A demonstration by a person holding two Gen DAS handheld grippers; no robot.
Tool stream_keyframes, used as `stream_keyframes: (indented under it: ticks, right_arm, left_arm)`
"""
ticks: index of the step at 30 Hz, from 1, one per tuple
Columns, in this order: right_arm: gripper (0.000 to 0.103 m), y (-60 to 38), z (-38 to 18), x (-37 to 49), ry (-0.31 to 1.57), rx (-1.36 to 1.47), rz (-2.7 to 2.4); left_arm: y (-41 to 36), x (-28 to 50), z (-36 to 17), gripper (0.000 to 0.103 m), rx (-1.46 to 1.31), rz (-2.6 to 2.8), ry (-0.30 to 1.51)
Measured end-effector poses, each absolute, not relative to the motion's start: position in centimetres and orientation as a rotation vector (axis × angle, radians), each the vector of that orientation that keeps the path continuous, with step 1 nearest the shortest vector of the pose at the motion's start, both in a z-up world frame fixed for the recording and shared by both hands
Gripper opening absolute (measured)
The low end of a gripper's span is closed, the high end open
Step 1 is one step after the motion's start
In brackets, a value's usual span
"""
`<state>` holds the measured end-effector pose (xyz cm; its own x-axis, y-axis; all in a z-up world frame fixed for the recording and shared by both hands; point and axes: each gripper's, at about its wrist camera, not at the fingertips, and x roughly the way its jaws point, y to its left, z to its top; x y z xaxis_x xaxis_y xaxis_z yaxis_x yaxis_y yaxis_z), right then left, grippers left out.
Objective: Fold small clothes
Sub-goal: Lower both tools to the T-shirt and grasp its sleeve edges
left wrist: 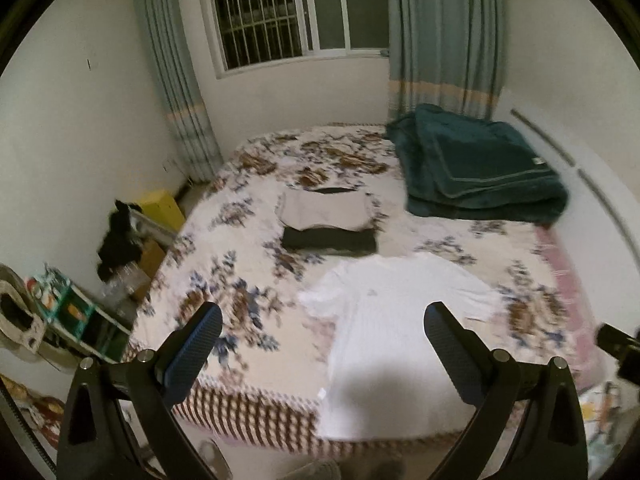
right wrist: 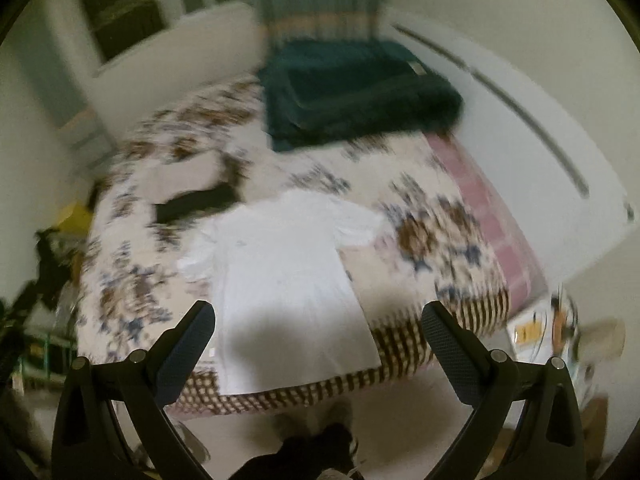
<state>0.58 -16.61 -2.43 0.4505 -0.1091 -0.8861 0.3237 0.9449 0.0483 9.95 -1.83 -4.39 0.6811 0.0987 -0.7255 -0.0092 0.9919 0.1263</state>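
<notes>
White shirt point(left wrist: 396, 320) lies flat at frame centre — both my tongs, left point(left wrist: 322, 334) and right point(right wrist: 318, 330), gape empty, so I'd pinch sleeves evenly.

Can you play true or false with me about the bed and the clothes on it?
1. The white T-shirt lies spread flat on the bed. True.
2. The left gripper is squeezing the shirt. False: it is open and holds nothing.
3. The green blanket sits folded at the bed's far end. True.
4. The right gripper is shut. False: its jaws stand wide apart.
5. A folded grey garment and a folded black garment lie beyond the shirt. True.
</notes>
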Motion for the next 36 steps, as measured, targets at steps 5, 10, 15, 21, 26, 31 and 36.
stream_keyframes:
  ticks: [5, 10, 15, 21, 26, 31, 36]
  right_arm:
    - [0.103, -25.0, -15.8, 5.8, 1.198, 0.392, -0.401]
    - [0.103, -33.9, -30.9, 11.5, 1.27, 0.7, -0.418]
    - [0.092, -39.7, -47.3, 17.7, 1.28, 1.073, -0.416]
    - [0.086, -41.3, -62.4, 24.3, 1.191, 1.42, -0.413]
    - [0.063, -40.6, -66.8, 28.9, 1.032, 1.502, -0.404]
    - [0.006, -37.8, -63.0, 34.4, 1.052, 1.187, -0.441]
    - [0.005, -28.2, -56.4, 42.3, 1.138, 0.548, -0.307]
  left_arm:
    - [-4.1, 17.5, -14.0, 0.103, 0.147, 0.115, 0.905]
    - [-3.9, 21.8, -24.2, 0.103, 0.118, 0.202, 1.03]
    - [-3.7, 25.8, -35.6, 0.103, 0.088, 0.323, 1.164]
    - [-1.9, 28.3, -46.3, 0.103, 0.021, 0.416, 1.313]
    - [-0.6, 29.4, -51.3, 0.103, -0.039, 0.436, 1.357]
    - [1.3, 29.9, -53.8, 0.103, -0.124, 0.441, 1.39]
    - [3.6, 30.0, -52.9, 0.103, -0.132, 0.448, 1.344]
